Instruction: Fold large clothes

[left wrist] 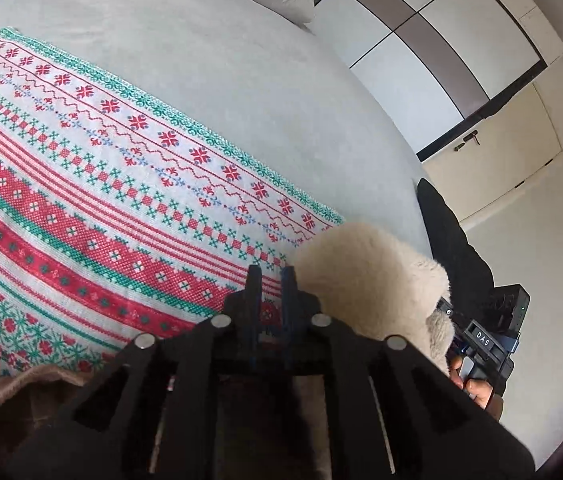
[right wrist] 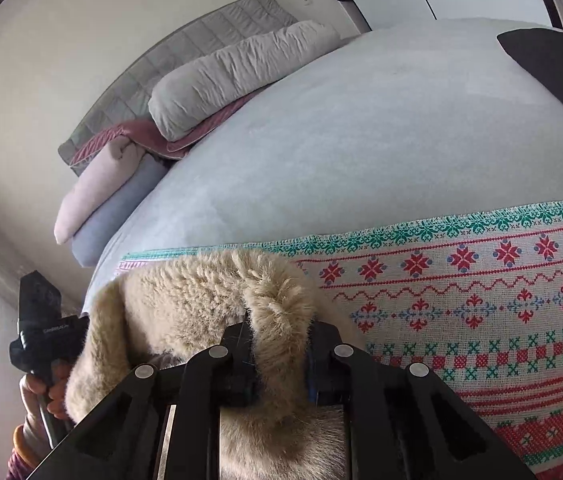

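Observation:
A beige furry coat lies bunched on a red, green and white patterned blanket spread over the bed. My right gripper is shut on a thick fold of its fur, which fills the space between the two fingers. In the left wrist view the same coat sits just right of my left gripper. The left fingers stand a little apart over the blanket, whose pattern shows through the gap. A brownish edge of fabric peeks out at the lower left. A hand holds each tool.
A pale grey sheet covers the bed beyond the blanket. Pillows and folded bedding are stacked at the headboard. A dark cloth hangs at the bed's right edge. A white and brown wardrobe stands past it.

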`<state>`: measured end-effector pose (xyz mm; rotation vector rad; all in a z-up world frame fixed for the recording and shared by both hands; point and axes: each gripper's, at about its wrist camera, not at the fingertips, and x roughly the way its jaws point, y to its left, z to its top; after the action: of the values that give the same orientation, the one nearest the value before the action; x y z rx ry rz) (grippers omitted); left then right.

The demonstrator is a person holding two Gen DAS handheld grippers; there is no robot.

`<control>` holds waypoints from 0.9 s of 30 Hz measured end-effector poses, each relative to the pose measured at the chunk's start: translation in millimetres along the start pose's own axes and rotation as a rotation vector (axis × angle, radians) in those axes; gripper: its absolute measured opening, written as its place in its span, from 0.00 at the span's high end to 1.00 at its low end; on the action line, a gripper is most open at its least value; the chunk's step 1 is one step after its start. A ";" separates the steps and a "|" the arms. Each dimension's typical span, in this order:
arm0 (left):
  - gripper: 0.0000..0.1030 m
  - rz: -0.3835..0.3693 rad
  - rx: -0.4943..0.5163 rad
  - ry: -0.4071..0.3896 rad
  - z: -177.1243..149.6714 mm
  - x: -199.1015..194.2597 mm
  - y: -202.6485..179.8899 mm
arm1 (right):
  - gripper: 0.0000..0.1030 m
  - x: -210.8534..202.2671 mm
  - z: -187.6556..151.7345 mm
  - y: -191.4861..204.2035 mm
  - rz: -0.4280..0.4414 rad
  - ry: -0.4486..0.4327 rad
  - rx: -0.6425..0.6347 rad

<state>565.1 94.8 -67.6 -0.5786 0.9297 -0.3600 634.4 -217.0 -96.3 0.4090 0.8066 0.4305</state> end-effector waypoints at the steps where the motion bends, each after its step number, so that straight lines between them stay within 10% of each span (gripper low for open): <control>1: 0.53 -0.005 0.028 -0.007 2.9 -6.3 0.1 | 0.67 -6.2 -1.6 3.5 -0.013 -0.012 -0.010; 3: 0.40 -0.013 0.091 -0.014 -1.5 -14.8 -11.5 | 0.57 -16.5 -5.1 11.4 -0.035 -0.034 -0.045; 13: 0.46 0.178 0.465 0.051 -48.0 13.4 -84.3 | 0.53 -49.8 -26.0 63.9 -0.184 0.003 -0.198; 21: 0.31 0.221 0.441 0.007 -33.3 49.6 -71.7 | 0.59 3.7 -32.8 51.6 -0.260 0.072 -0.248; 27: 0.20 0.214 0.496 0.047 -19.8 27.1 -59.3 | 0.27 -33.3 -21.9 50.4 -0.175 -0.001 -0.272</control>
<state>561.0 27.4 -58.2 -0.0161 0.8958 -0.3949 586.6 -187.7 -64.7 0.0847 0.7633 0.3703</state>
